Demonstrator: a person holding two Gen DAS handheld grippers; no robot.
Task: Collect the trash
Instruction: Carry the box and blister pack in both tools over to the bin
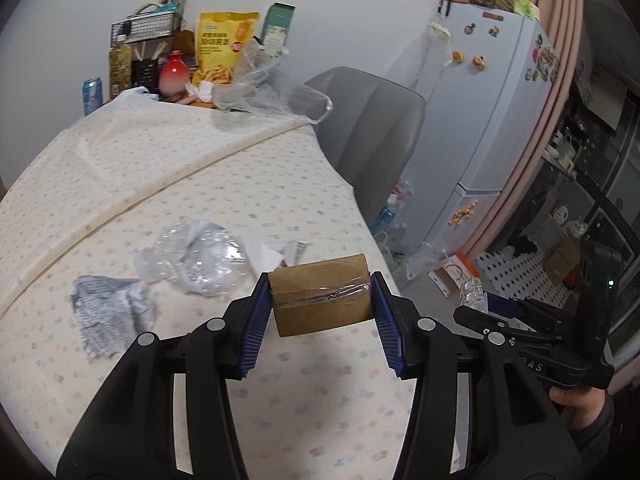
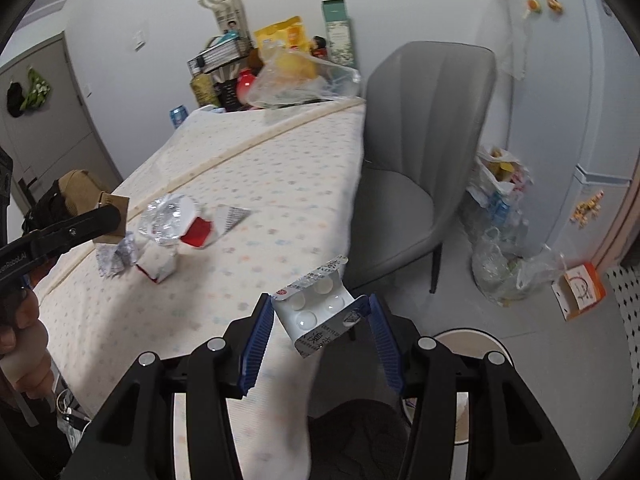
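My left gripper [image 1: 321, 298] is shut on a small taped cardboard box [image 1: 320, 294] and holds it above the table's right side. It shows too at the left of the right wrist view [image 2: 100, 214], box [image 2: 86, 192] in its jaws. My right gripper [image 2: 320, 316] is shut on a white blister pack [image 2: 320, 314], held off the table's near right edge; it also shows in the left wrist view [image 1: 500, 320]. On the tablecloth lie crumpled clear plastic [image 1: 196, 258], a crumpled printed wrapper [image 1: 110, 310] and a red and white carton [image 2: 176, 248].
The table with dotted cloth [image 1: 200, 168] has clutter at its far end: a yellow snack bag [image 1: 224, 46], a clear plastic bag [image 1: 272, 88], a can [image 1: 92, 94]. A grey chair [image 2: 420, 152] stands to the right. Trash bags [image 2: 504, 232] sit on the floor. A white bin rim [image 2: 468, 336] is below my right gripper.
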